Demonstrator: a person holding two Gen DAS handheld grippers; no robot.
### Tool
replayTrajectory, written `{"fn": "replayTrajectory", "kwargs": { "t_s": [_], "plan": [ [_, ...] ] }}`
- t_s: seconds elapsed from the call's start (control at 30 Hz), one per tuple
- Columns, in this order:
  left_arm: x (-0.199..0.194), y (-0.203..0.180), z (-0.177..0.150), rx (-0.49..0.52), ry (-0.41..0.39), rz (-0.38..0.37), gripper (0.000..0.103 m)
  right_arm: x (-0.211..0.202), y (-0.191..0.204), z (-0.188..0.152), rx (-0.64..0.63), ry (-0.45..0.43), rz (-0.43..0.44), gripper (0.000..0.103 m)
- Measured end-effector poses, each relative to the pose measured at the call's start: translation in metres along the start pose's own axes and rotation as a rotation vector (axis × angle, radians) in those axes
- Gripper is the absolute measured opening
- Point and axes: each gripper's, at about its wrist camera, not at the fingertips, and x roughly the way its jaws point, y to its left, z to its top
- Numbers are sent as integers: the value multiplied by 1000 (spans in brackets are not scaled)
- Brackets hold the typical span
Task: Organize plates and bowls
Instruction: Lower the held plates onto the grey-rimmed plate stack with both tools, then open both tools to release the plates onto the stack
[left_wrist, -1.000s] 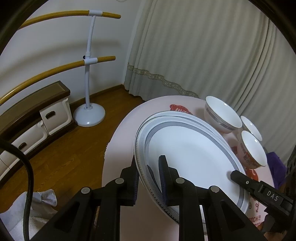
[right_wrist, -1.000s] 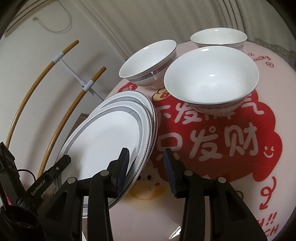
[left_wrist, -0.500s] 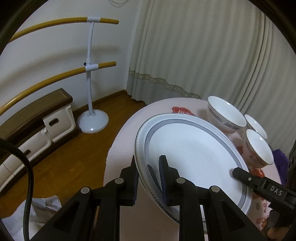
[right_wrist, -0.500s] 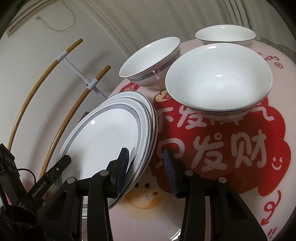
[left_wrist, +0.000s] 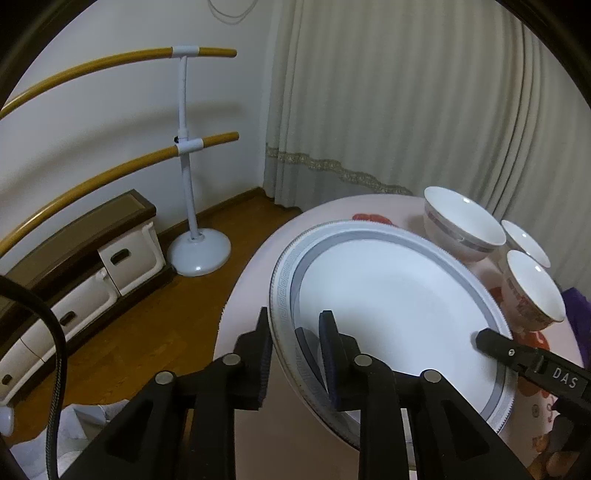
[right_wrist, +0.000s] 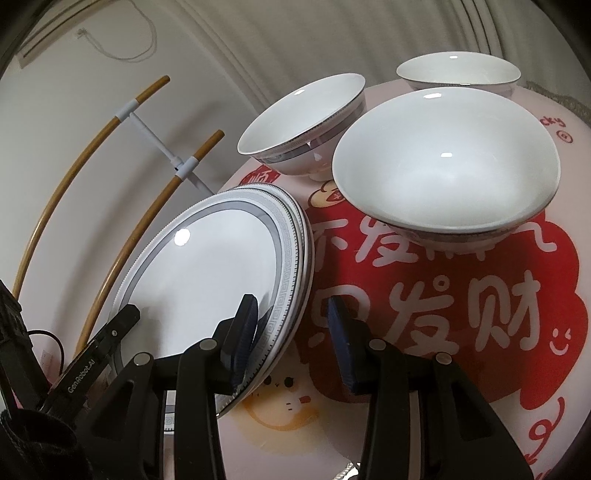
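Observation:
A white plate with a grey patterned rim (left_wrist: 388, 306) lies on top of a stack of like plates (right_wrist: 207, 273) at the left of the round pink table (right_wrist: 443, 332). My left gripper (left_wrist: 295, 347) straddles its near rim; its jaws are opening and the inner pad looks just off the plate. My right gripper (right_wrist: 291, 321) stands open across the stack's opposite rim, one finger over the plate and one over the cloth, clear of the edge. Three white bowls (right_wrist: 443, 177) (right_wrist: 299, 114) (right_wrist: 458, 70) stand upright beyond the plates.
The table's edge (left_wrist: 251, 295) drops to a wood floor on the left. A white stand with wooden bars (left_wrist: 188, 147), a low cabinet (left_wrist: 92, 251) and curtains (left_wrist: 406, 110) ring the room. White cloth (left_wrist: 85, 424) lies on the floor.
The top plate has sunk and slid into line with the plate beneath, whose rim no longer shows behind it. The left jaws have widened slightly. The bowls look nearer in the right wrist view.

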Motion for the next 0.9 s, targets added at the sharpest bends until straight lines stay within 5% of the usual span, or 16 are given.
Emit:
{"fn": "replayTrajectory", "kwargs": {
  "t_s": [0.63, 0.77, 0.9],
  "plan": [
    [-4, -7, 2, 5, 9, 9, 26, -2, -1, -4, 4, 14, 22, 39],
    [-13, -12, 2, 5, 6, 13, 55, -11, -2, -10, -5, 9, 24, 45],
    [-24, -19, -1, 23, -14, 15, 58, -25, -6, -15, -5, 5, 24, 55]
  ]
}}
